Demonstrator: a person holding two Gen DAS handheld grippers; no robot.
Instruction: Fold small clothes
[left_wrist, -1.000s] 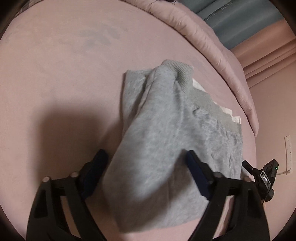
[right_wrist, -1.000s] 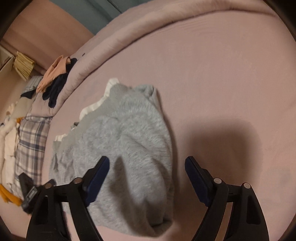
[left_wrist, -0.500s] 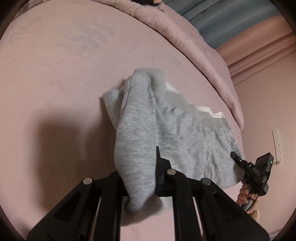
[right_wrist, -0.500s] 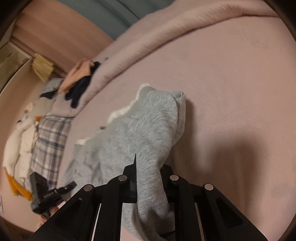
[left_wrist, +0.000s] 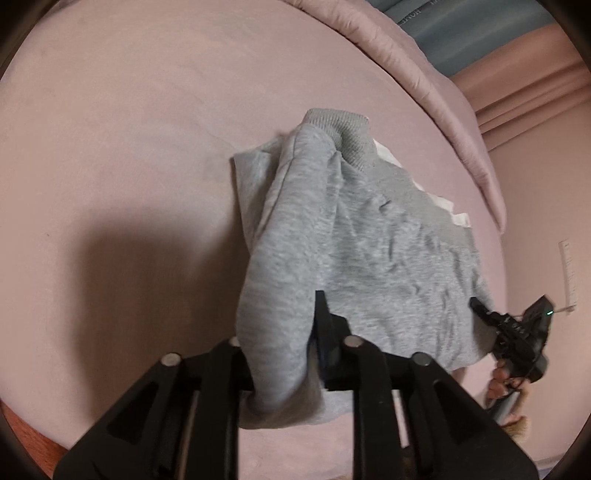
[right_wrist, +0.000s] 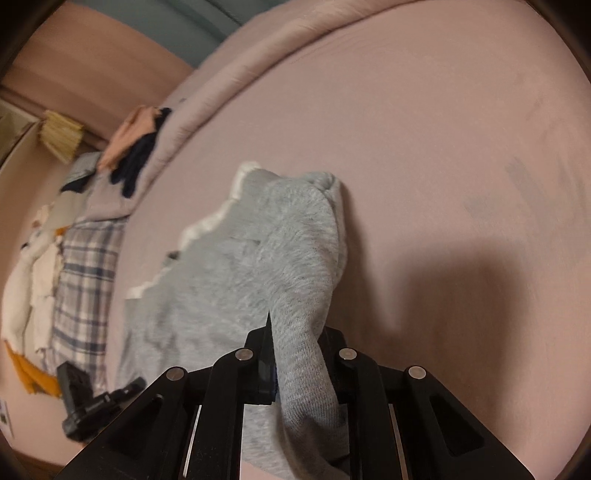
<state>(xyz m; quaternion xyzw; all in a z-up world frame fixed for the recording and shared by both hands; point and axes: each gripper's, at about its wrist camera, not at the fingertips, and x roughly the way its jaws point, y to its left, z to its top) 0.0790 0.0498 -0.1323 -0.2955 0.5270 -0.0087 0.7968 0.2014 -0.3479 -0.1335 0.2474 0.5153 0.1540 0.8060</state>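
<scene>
Both grippers, L (left_wrist: 284, 354) & R (right_wrist: 299, 362), pinch 1 small grey fleece garment (left_wrist: 369, 236), lifting its near edge off pink bedsheet (left_wrist: 129, 129).

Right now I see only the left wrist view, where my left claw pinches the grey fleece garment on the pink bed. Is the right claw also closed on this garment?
Observer: Yes. The right wrist view shows the right claw shut on a bunched fold of the grey fleece garment.
Operator: Does anything lie beyond the garment on that side?
Observer: A blue-and-white plaid cloth lies beside it. I cannot tell whether they touch.
Operator: Is there anything more?
Observer: Peach and navy clothes are heaped on the rolled pink quilt, farther away.
</scene>
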